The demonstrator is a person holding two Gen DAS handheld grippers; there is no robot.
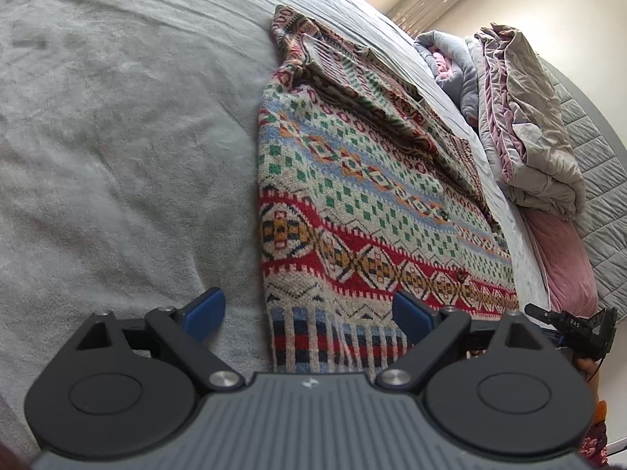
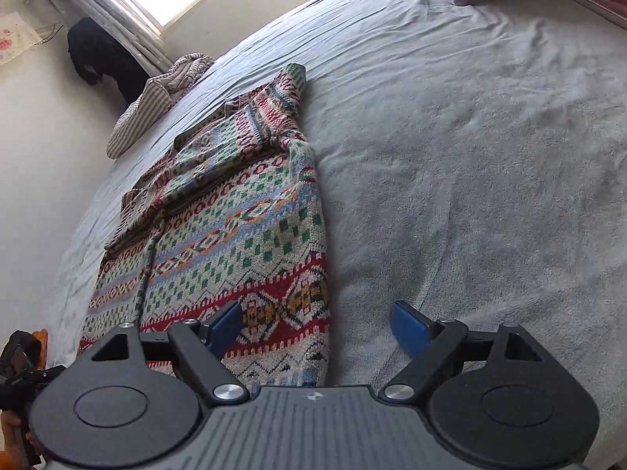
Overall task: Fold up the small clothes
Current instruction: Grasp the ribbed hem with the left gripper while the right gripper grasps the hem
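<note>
My left gripper (image 1: 309,315) hangs with its blue pads spread wide, nothing pinched between them. It sits over the near hem of the sweater (image 1: 368,203), straddling the sweater's left edge — one pad over bare grey bedspread (image 1: 117,137), the other over the striped rib band. Whether either pad brushes the knit I cannot tell from this angle.

My right gripper (image 2: 317,327) is spread wide too and holds nothing. Its left pad lies over the red-and-yellow diamond band near the hem, and its right pad is out over the bedspread (image 2: 470,156), so the sweater's (image 2: 235,215) right edge runs between them.

The sweater lies flat on the bed, lengthwise away from me, patterned in red, green, blue and cream. It looks already folded in along its length — a sleeve is laid across the upper body toward the collar.

Beyond it, by the wall, a heap of grey and pink bedding (image 1: 529,109) is piled up. In the right view a striped garment (image 2: 156,102) hangs off the far edge of the bed, below a bright window with curtains (image 2: 117,8).
</note>
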